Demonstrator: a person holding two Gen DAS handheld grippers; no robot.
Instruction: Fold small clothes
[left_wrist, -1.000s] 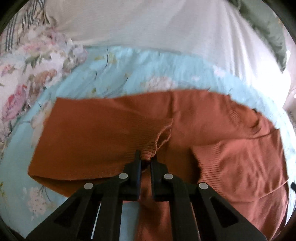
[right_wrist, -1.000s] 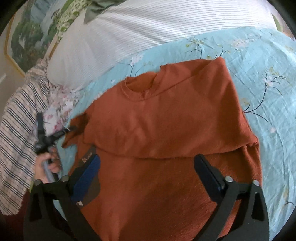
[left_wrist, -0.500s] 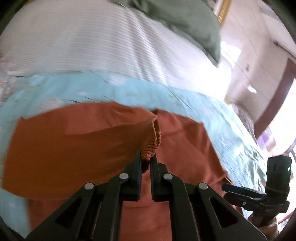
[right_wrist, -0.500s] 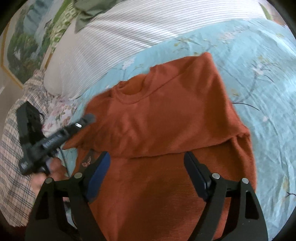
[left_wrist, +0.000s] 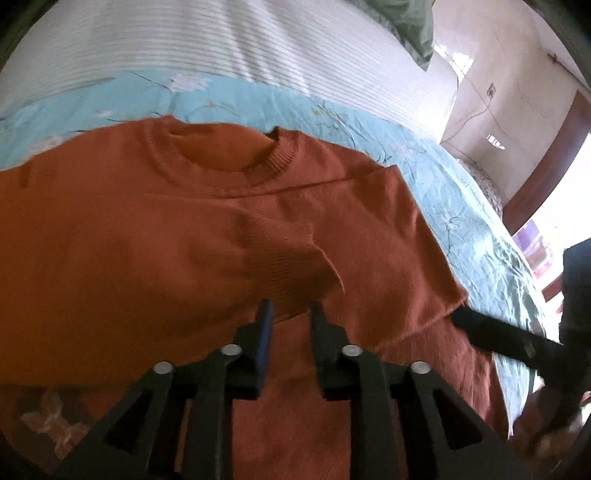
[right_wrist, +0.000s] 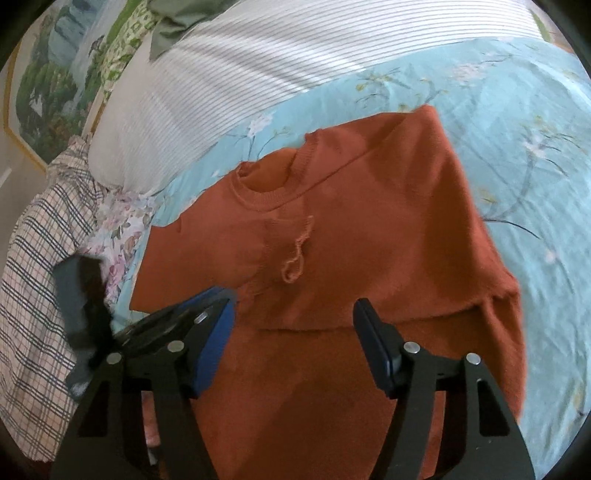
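An orange knit sweater (left_wrist: 369, 229) lies flat on the blue floral bedsheet (left_wrist: 454, 192), collar away from me. One sleeve is folded across the chest, and its ribbed cuff (left_wrist: 291, 266) ends at the tips of my left gripper (left_wrist: 290, 314). Those jaws are opening, with a gap beside the cuff edge and the pads off it. In the right wrist view the sweater (right_wrist: 388, 229) and the cuff (right_wrist: 295, 254) lie ahead of my right gripper (right_wrist: 295, 332). Its jaws are closing above the folded hem edge, with nothing pinched between them.
A white striped pillow (right_wrist: 258, 74) lies beyond the collar. A plaid cloth (right_wrist: 37, 295) and a floral cloth (right_wrist: 122, 229) sit to the left. A green cloth (right_wrist: 177, 22) and a framed picture (right_wrist: 48, 92) are at the back. A doorway (left_wrist: 546, 166) is on the right.
My left gripper carried the sleeve cuff across the chest toward the right gripper, then its jaws parted and let the cuff go. The right gripper's jaws narrowed and it hardly moved.
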